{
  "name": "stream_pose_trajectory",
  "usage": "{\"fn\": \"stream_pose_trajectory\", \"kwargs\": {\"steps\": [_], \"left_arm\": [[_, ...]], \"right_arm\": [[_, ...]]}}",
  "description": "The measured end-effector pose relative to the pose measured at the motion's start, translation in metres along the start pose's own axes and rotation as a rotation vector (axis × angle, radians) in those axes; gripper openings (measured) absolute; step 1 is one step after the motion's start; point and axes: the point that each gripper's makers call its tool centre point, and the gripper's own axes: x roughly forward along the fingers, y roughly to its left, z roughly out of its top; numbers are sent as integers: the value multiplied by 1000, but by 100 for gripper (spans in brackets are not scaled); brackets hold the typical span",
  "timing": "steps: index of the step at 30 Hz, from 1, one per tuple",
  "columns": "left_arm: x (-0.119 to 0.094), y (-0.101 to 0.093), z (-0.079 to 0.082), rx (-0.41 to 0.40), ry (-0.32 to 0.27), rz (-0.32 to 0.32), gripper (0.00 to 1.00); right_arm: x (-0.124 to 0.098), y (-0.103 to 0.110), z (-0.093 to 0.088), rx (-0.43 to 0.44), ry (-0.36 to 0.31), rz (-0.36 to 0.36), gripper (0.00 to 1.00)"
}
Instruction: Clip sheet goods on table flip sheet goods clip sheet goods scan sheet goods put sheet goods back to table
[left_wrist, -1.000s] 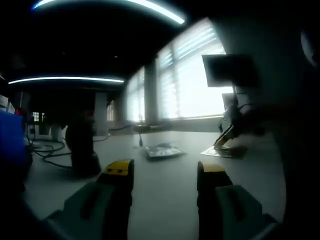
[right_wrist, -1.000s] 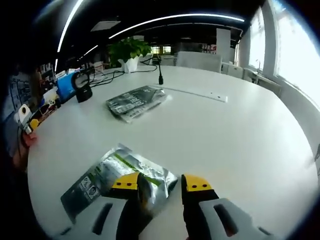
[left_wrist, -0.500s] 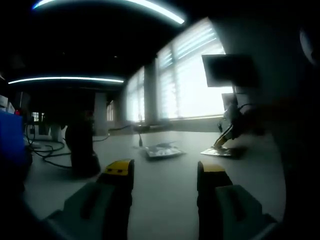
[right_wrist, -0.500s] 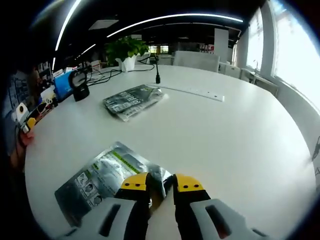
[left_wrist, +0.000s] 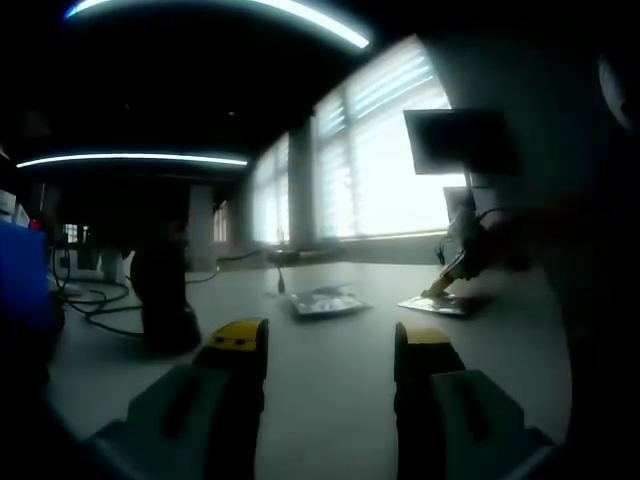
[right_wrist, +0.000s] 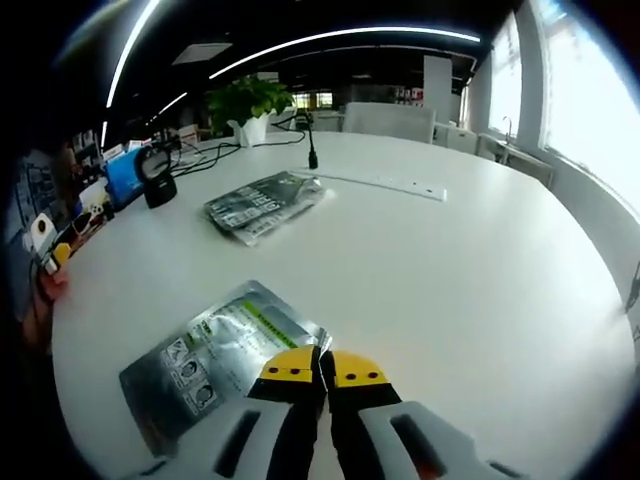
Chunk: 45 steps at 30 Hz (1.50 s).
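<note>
Right gripper view, left to right: one black scanner (right_wrist: 157, 180) at the table's far left edge; two silver sheet pouches on the white table (right_wrist: 480, 270), near pouch (right_wrist: 215, 355) low, far pouch (right_wrist: 262, 203) beyond it, well apart. Right gripper (right_wrist: 321, 364) clenched on the near pouch's edge. One potted plant (right_wrist: 248, 103) behind. Left gripper (left_wrist: 330, 343) released, jaws spread above the table, grasping nothing.

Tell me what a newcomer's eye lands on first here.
In the right gripper view, the right gripper is shut on the near silver pouch lying on the white table. A second pouch lies farther back, before a potted plant. The left gripper hangs open.
</note>
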Motion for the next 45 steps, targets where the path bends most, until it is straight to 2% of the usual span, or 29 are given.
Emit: {"fn": "stream_pose_trajectory", "kwargs": {"steps": [4,7,12,15,19,23,29,35,37,40,45], "left_arm": [[0,0,0,1,1,1,43],[0,1,0,0,1,3,43],[0,1,-1,-1,3,3,43],[1,1,-1,0,5,2,43],[1,1,-1,1,5,2,43],[0,1,-1,3,5,2,43],[0,1,-1,3,4,2,43],[0,1,0,1,1,3,43],[0,0,0,1,1,2,43],[0,0,0,1,0,2,43],[-1,0,1,2,-2,2,43]], "right_arm": [[0,2,1,50,-8,8,0],[0,3,0,174,-13,45,0],[-10,14,0,234,-60,70,0],[-16,17,6,282,-96,96,0],[-26,40,16,353,-154,133,0],[-30,38,33,411,-214,167,0],[-58,61,57,448,-303,205,0],[-86,86,68,479,-373,233,0],[-84,73,79,489,-391,239,0],[-94,81,78,491,-409,240,0],[-90,78,84,496,-432,248,0]]}}
